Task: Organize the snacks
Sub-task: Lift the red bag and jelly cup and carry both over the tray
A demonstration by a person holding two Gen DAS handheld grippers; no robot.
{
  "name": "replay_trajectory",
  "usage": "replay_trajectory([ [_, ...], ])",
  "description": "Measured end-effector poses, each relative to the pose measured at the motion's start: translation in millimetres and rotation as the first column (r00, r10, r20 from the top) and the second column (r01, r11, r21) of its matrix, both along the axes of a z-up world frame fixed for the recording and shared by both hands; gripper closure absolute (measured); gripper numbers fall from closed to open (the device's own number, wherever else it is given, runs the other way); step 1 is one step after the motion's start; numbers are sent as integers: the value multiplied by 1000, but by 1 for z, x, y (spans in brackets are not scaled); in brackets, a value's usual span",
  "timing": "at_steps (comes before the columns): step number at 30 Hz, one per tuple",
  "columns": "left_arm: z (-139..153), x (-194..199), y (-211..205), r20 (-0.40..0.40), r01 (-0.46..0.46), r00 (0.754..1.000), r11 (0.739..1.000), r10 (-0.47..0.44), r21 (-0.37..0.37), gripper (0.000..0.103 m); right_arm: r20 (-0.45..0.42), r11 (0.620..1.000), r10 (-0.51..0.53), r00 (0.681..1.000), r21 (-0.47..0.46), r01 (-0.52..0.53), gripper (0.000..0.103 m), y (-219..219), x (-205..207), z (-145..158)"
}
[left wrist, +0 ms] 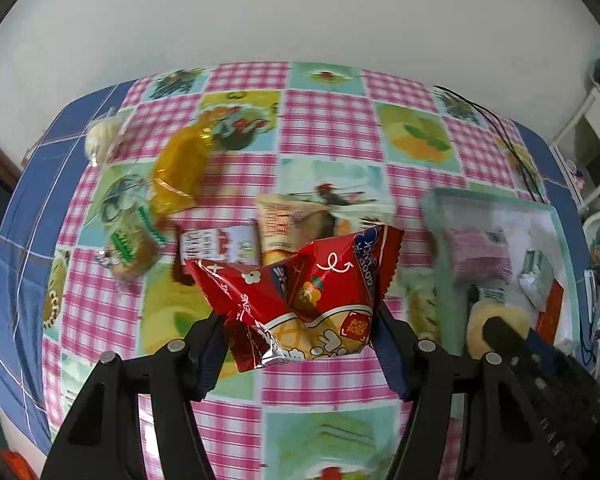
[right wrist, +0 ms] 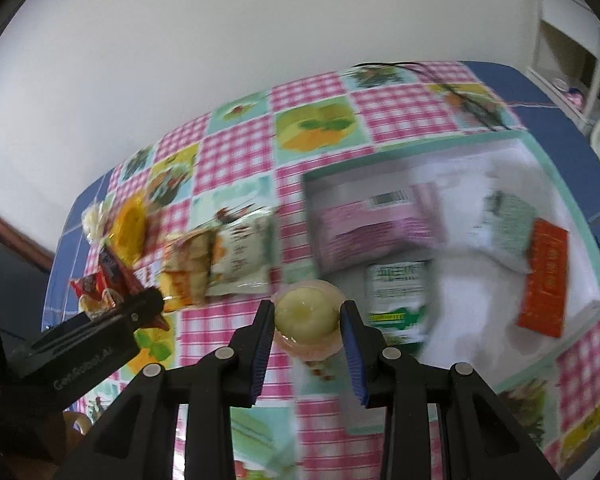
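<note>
Checked cloth in pink and white, with picture squares of fruit and cakes, covers the table [left wrist: 324,128] on which all the snacks lie. On its right side stands a shallow tray [right wrist: 592,280] with a pale green rim, and it already contains a pink packet [right wrist: 376,224], a white and green packet [right wrist: 400,292] and a flat red one [right wrist: 544,280]. Several loose snacks wait on the cloth to the left, among them an orange wrapped piece [left wrist: 180,168] and a cream packet [left wrist: 278,224]. The left gripper [left wrist: 300,332] is closed about halfway on a red foil bag [left wrist: 300,292] and holds it above the cloth, near the tray. I judge this bag to be light, soft and slippery; it is already crumpled, so a grip low on its body, across the sealed edge, seems safest. It shows cartoon drawings and a zigzag seal. The right gripper [right wrist: 308,324] is nearly closed on a small round jelly cup [right wrist: 306,316], lifted just beside the tray's near left corner. This cup looks pale yellow inside clear pinkish plastic, smooth and rather stiff, so it may slip; the pads take it at its widest part, which seems correct.
</note>
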State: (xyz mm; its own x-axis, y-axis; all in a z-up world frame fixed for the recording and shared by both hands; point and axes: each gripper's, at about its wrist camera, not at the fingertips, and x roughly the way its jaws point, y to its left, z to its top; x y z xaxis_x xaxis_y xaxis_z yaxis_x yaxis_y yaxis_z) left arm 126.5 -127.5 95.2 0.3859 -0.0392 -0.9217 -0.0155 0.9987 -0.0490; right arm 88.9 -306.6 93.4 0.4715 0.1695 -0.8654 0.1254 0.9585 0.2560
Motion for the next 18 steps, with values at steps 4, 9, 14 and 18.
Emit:
replay_trajectory([
  [4, 0, -4, -29, 1, 51, 999, 999, -51, 13, 37, -7, 997, -74, 997, 0, 74, 67, -39, -4, -3],
  [9, 1, -11, -71, 5, 143, 990, 989, -143, 19, 37, -25, 985, -171, 985, -1, 171, 67, -89, -13, -9],
  [14, 2, -22, -114, 7, 244, 970, 970, -244, 17, 37, -28, 970, -244, 969, 5, 245, 67, -127, -24, -12],
  [18, -1, -33, -148, 12, 326, 945, 945, -326, 23, 36, -33, 959, -283, 959, 17, 283, 67, -147, -29, -15],
])
